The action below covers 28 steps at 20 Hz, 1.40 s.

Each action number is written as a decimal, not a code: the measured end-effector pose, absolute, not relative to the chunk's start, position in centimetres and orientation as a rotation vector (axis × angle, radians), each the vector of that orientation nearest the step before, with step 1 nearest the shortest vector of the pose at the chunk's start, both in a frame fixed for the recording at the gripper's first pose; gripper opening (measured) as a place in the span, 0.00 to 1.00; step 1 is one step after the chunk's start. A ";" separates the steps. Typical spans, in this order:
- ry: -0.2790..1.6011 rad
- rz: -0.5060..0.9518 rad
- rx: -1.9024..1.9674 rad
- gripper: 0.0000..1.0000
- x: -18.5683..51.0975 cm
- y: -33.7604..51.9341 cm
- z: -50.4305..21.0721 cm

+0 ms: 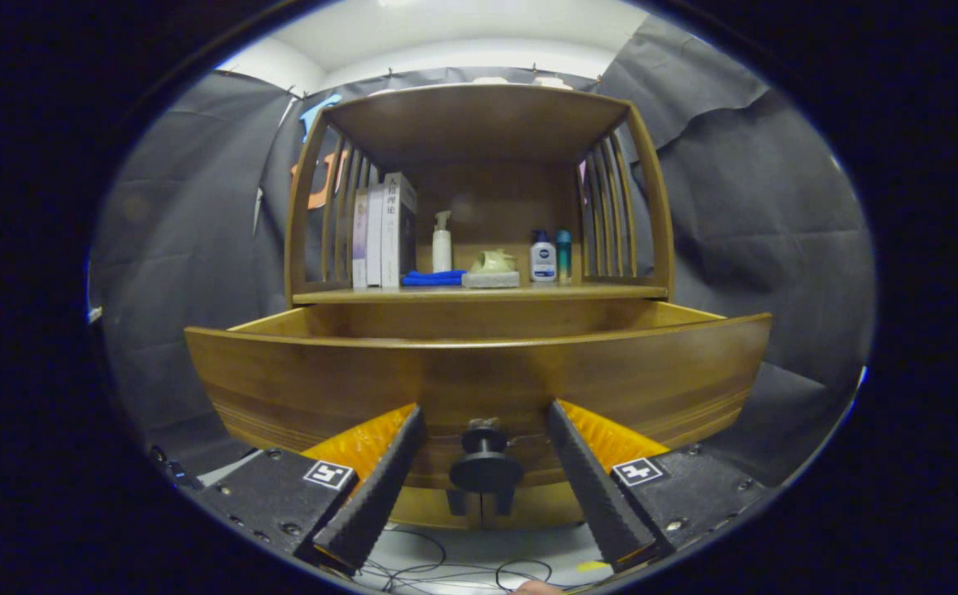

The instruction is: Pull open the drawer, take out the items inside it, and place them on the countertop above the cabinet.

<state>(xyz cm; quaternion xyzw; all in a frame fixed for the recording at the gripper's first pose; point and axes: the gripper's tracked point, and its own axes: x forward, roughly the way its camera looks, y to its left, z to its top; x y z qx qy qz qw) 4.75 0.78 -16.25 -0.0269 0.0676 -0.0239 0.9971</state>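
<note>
Drawer (479, 364) stood pulled out below shelf (479, 292); contents hidden behind its front. Gripper (485, 463) jaws wide, knob (485, 469) between fingers, ungripped. Pull step looked done; next: lift over front, reach in for items.

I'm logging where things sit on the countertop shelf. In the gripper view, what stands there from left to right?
Books → blue cloth → white spray bottle → green item on a sponge → white-and-blue bottle → teal bottle. The tool is open around the drawer knob.
</note>
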 end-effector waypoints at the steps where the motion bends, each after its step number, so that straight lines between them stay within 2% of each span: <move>1: 0.138 -0.048 -0.048 0.99 5.4 0.9 -16.1; 19: 0.195 -0.071 -0.066 0.99 19.8 0.8 -15.2; 23: 0.198 -0.084 -0.089 0.99 19.9 0.8 -15.3; 28: 0.200 -0.031 -0.119 0.99 17.7 2.4 -14.0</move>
